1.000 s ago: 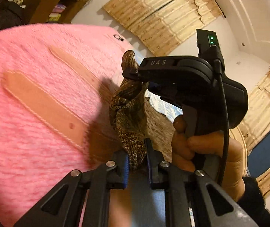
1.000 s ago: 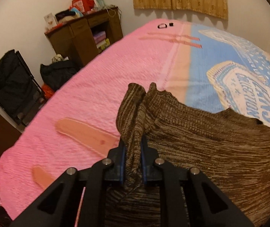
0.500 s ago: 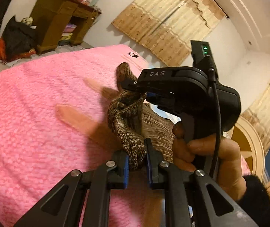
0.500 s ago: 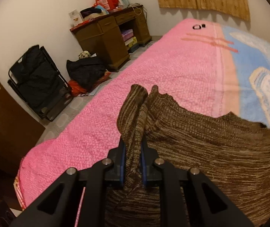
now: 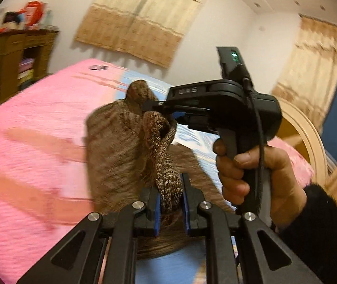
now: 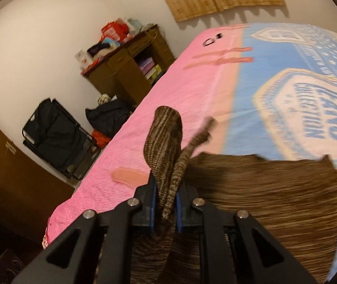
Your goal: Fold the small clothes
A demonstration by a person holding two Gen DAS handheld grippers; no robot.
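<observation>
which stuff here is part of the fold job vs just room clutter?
In the job:
brown knit garment
left gripper, shut on the garment
right gripper, shut on the garment
bed cover, the surface under the garment

Just lying about:
wooden desk with boxes on top
black bag on the floor
black folding chair
curtains

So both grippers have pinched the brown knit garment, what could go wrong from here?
Left gripper and right gripper each clamp only a bunched edge of the brown knit garment, so stretchy fabric could slip out. The grippers sit close together in the left wrist view, so they may collide. Most of the garment still lies on the blanket and might drag, folding unevenly.
</observation>
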